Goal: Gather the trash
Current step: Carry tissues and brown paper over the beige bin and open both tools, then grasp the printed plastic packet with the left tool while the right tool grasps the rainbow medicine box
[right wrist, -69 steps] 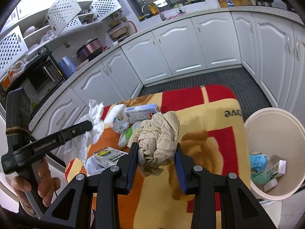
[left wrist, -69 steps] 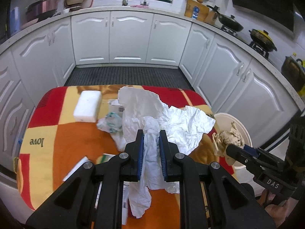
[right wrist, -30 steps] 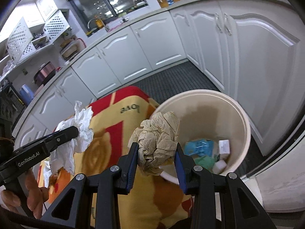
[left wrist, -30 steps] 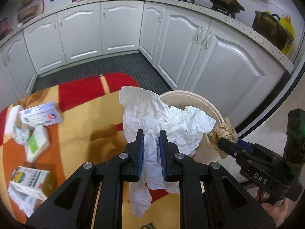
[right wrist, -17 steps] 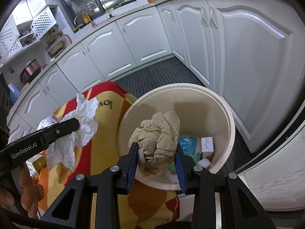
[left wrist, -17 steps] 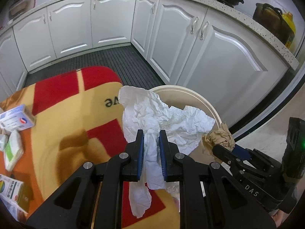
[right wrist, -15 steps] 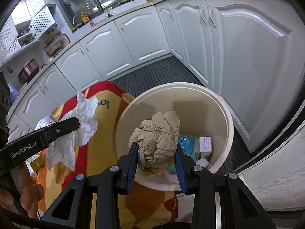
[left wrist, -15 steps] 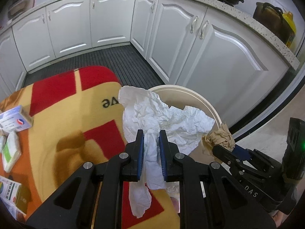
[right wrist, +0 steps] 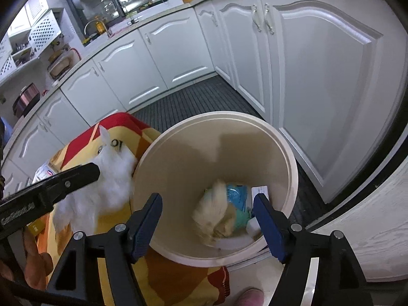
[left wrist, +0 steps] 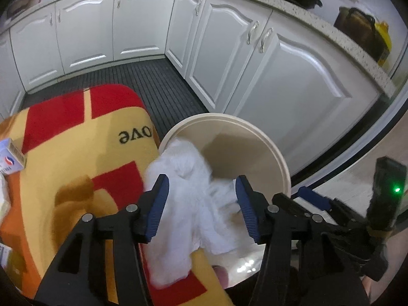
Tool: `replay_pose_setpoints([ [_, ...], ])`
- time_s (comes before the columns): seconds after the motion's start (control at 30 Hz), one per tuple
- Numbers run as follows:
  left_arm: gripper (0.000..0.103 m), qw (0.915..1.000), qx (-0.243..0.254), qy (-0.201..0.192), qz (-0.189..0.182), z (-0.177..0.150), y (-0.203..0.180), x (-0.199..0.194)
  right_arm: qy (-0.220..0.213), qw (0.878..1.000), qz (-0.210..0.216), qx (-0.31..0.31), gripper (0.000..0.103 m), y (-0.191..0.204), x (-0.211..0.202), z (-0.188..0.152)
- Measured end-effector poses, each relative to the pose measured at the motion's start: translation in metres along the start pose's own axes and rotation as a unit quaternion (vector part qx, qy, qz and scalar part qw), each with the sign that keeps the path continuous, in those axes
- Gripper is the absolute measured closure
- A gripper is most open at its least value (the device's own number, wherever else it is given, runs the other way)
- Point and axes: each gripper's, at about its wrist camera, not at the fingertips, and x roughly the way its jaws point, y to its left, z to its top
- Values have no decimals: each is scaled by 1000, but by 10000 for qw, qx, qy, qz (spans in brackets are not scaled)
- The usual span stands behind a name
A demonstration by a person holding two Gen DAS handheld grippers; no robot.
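Trash bin on floor, hard against counter edge, mouth up, below both grippers. White paper wad mid-drop btwn left gripper fingers, straddling bin's near rim, part over counter cloth. Brown paper wad already down inside bin, ahead of right gripper. Both sets of fingers opening, gripping nothing. Likely next: nudge white wad rightward into bin.

Motion-blurred: white paper at the bin's left rim, brown wad inside it; box cut off by the picture's left edge.
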Motion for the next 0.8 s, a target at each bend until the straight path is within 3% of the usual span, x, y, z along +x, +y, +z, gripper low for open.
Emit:
replay_pose_setpoints([
  [0.37, 50, 9996, 0, -100, 247, -7, 5, -19, 42, 10000, 71, 13, 32, 7, -4, -2],
  [0.8, 50, 9959, 76, -328, 839, -30, 19, -51, 86, 9992, 193, -341, 31, 38, -13, -9],
])
